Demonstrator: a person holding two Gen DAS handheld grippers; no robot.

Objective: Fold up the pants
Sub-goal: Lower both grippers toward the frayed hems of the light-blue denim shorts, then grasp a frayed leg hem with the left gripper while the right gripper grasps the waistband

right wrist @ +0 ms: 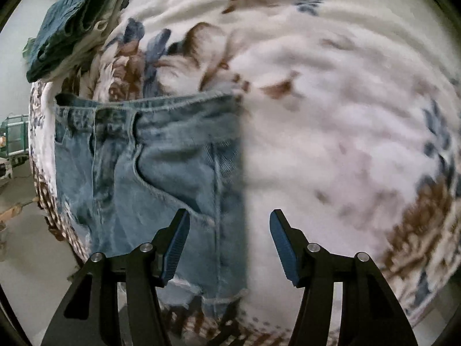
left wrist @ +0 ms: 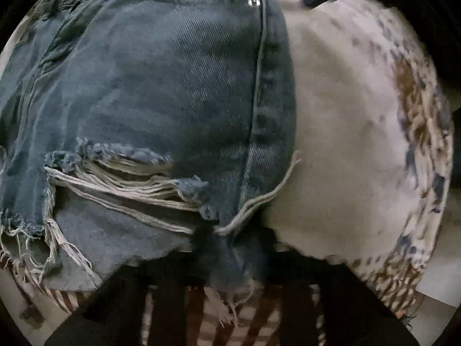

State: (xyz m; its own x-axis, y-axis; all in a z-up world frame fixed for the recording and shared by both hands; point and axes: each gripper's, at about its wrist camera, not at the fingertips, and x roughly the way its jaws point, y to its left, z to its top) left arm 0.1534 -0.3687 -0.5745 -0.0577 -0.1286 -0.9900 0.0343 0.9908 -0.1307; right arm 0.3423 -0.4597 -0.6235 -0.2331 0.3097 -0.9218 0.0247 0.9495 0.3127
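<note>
Lying on floral bedspread: denim shorts; teal garment behind. Right fingers spread; left fingers' state unclear.

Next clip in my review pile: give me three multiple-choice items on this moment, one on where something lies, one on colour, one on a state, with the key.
1. Where does the dark green folded cloth lie relative to the denim shorts in the right wrist view?
A. upper left, beyond the waistband
B. on top of the shorts
C. to their right

2. What colour is the floral print on the white bedcover?
A. red and yellow
B. brown and blue
C. green only

3. How does the right hand-held gripper stand?
A. shut on the shorts
B. shut on the bedcover
C. open, holding nothing

Key: 1 A, the cloth lies past the waistband at upper left. 2 B, brown and blue flowers show on white. 3 C, a wide gap separates its blue pads above the shorts' edge.
</note>
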